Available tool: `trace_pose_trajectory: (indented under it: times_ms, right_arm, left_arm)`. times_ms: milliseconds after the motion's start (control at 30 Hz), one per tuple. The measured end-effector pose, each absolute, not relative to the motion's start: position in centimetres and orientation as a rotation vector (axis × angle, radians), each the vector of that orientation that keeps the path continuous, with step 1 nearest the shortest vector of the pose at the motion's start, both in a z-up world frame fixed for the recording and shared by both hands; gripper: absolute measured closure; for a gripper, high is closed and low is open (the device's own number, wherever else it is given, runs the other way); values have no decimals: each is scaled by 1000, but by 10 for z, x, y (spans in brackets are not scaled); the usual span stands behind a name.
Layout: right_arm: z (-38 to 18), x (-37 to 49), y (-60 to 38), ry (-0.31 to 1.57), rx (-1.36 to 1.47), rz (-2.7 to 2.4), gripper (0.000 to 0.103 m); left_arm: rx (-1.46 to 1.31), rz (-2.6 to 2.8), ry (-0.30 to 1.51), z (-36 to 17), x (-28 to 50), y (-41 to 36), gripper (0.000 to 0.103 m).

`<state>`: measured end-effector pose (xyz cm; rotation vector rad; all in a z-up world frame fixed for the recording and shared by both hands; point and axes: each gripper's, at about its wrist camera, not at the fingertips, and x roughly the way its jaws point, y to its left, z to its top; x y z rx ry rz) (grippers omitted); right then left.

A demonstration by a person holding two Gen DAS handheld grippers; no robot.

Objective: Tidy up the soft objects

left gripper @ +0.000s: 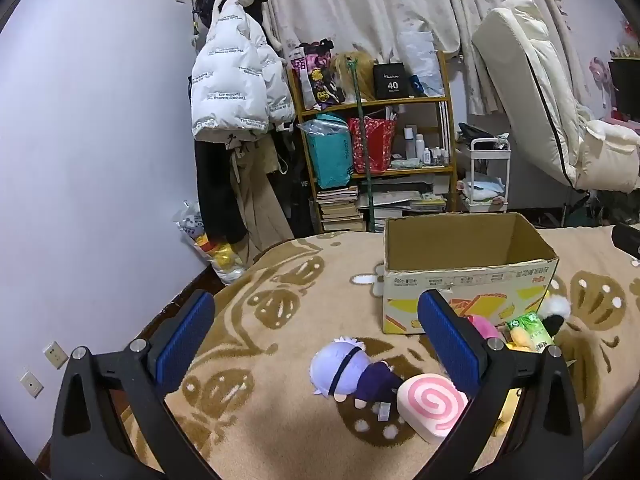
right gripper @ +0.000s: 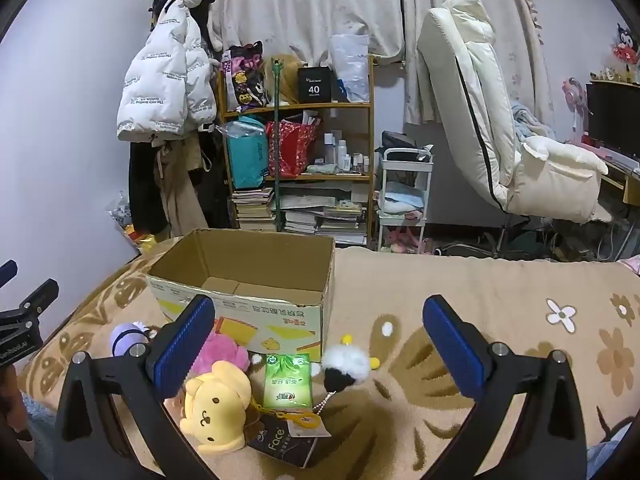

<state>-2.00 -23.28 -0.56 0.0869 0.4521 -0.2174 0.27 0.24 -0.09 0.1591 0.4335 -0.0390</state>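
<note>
An open cardboard box point(left gripper: 468, 280) stands on the bed and shows empty in the right wrist view point(right gripper: 248, 276). My left gripper point(left gripper: 316, 340) is open and empty above a lilac-haired doll point(left gripper: 352, 372) and a pink swirl roll plush point(left gripper: 430, 406). My right gripper point(right gripper: 320, 344) is open and empty above a green tissue pack point(right gripper: 287, 380) and a white-and-black bee plush point(right gripper: 344, 366). A yellow dog plush point(right gripper: 216, 404) and a pink plush point(right gripper: 220, 352) lie by its left finger. A dark "Face" pack point(right gripper: 280, 446) lies in front.
A tan patterned blanket point(right gripper: 500, 300) covers the bed. Behind stand a cluttered wooden shelf point(right gripper: 300, 152), hanging coats point(right gripper: 168, 92), a small white cart point(right gripper: 404, 192) and a cream recliner point(right gripper: 520, 152). The left gripper's black frame point(right gripper: 24, 312) shows at the left edge.
</note>
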Motion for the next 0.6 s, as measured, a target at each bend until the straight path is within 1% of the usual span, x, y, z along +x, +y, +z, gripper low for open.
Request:
trace_pose_trajectory:
  times_ms: [100,600]
  right_arm:
    - [-5,-20,-233,451,90,-216,0]
    - [-6,-20,-232,459,86,-214,0]
  left_arm:
    - [216,-28,418,-2,2,-4,2]
    - [176,-31,432,-5,5,-1,2]
